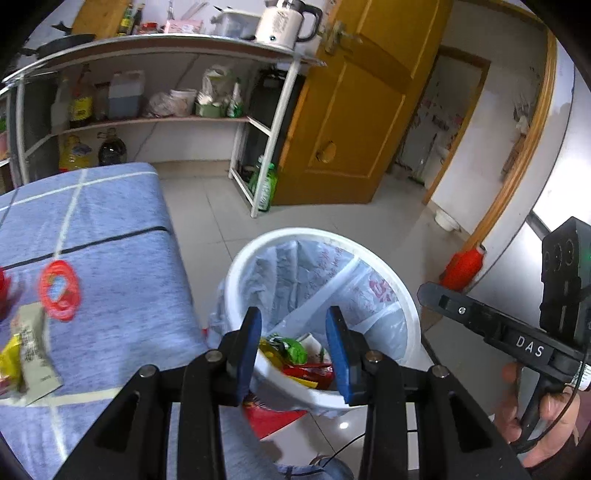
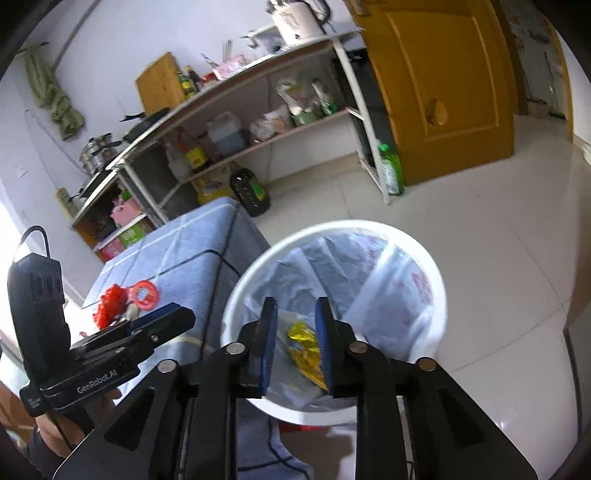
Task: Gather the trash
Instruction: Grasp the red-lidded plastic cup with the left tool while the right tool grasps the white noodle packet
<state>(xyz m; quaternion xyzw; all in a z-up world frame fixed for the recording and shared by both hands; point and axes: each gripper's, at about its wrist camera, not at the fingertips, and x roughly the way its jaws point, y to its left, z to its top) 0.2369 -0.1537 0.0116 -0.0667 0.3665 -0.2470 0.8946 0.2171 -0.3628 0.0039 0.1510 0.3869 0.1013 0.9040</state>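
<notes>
**Both grippers parked over the bin, nothing in either one**

So the white trash bin (image 1: pixel 388 280) sat on the tiled floor right beside the blue-covered surface (image 1: pixel 110 229), lined with a thin see-through bag (image 1: pixel 321 273) with red print on it. Down in the bottom there was already a pile of wrappers (image 1: pixel 295 354): green, yellow and red ones in the left wrist view, and a crinkly yellow wrapper (image 2: pixel 304 345) showing in the right wrist view.

The left gripper (image 1: pixel 293 347) hung over the near rim of the bin, blue pads (image 1: pixel 251 347) clearly apart, nothing between the jaws. The right gripper (image 2: pixel 295 343) was over the bin too, jaws parted a bit narrower, also not holding anything. The yellow wrapper just showed through the gap, lying down in the bag below.

Each gripper was visible from the other's camera, held by a hand (image 1: pixel 535 417) at the picture's edge.

Still out on the surface: a red ring-shaped lid thing (image 1: pixel 59 290), a pale flat packet (image 1: pixel 35 354) next to a yellow wrapper at the left edge, and a bunch of crumpled red stuff (image 2: pixel 110 304) near the ring. A red scrap (image 1: pixel 273 417) lay on the floor by the bin's base.

Further back there was a white shelf rack (image 1: pixel 273 122) with bottles and bags, a kettle (image 1: pixel 284 22) on top, and an orange-brown door (image 1: pixel 362 110).
</notes>
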